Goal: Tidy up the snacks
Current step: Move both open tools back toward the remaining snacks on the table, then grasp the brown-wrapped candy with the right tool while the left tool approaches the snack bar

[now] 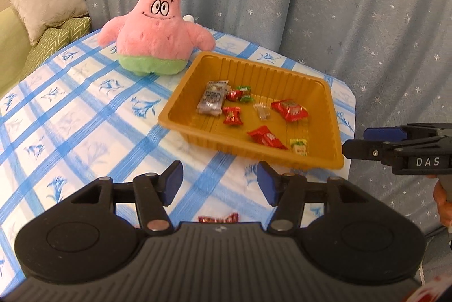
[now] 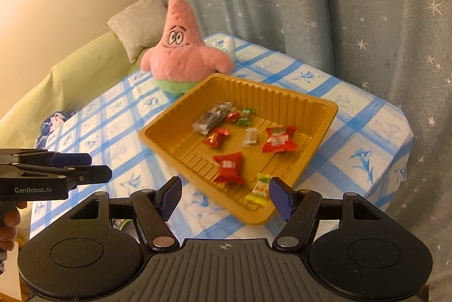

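Note:
A golden plastic tray (image 1: 180, 115) (image 2: 158, 139) sits on the blue-checked tablecloth and holds several wrapped snacks: red packets (image 1: 289, 110) (image 2: 229, 168), a grey bar (image 1: 213, 97) (image 2: 212, 118), and a yellow-green candy (image 1: 299, 146) (image 2: 258, 189). My left gripper (image 1: 219, 179) (image 2: 99, 166) is open and empty, just in front of the tray. A red-wrapped snack (image 1: 218, 217) lies on the cloth below it, partly hidden. My right gripper (image 2: 225, 196) (image 1: 356, 142) is open and empty over the tray's near corner.
A pink starfish plush (image 1: 158, 25) (image 2: 182, 56) stands behind the tray. A green sofa with cushions (image 1: 45, 2) is at the left. A starred blue curtain (image 1: 339, 5) hangs behind the table. The table edge (image 1: 350, 115) falls off to the right.

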The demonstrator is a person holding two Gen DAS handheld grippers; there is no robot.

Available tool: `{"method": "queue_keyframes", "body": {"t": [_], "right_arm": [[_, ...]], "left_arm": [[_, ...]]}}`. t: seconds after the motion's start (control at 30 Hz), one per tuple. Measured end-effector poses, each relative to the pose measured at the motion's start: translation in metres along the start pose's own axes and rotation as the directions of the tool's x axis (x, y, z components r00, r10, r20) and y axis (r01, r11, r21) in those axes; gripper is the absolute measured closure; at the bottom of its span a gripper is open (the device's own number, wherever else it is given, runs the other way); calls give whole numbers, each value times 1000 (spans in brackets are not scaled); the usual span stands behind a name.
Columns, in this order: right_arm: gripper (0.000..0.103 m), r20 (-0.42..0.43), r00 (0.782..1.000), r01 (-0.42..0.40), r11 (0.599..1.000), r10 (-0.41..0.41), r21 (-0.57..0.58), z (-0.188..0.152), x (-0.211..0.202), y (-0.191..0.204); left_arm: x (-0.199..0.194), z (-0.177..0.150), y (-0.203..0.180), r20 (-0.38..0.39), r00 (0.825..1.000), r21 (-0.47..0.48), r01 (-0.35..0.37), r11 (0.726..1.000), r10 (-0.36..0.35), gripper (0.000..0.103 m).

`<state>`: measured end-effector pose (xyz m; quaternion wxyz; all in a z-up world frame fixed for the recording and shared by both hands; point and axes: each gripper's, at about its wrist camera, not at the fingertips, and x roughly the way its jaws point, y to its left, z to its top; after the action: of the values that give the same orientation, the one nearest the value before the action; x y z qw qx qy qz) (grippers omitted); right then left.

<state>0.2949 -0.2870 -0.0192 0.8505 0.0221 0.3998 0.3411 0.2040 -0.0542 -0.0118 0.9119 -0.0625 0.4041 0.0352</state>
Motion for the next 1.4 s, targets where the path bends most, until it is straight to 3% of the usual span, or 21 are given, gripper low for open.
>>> {"method": "queue_keyframes", "body": {"t": [0.77,1.4], "right_arm": [[34,-95,993,-81,994,74,-67,-45,3,51],[34,-175,980,-123,984,99,-132,-67,33,71]], "left_arm": [[-36,-57,17,-29,997,-75,-75,994,73,48],[-30,-87,21,-93,989,-94,-123,988,115,45]]}}
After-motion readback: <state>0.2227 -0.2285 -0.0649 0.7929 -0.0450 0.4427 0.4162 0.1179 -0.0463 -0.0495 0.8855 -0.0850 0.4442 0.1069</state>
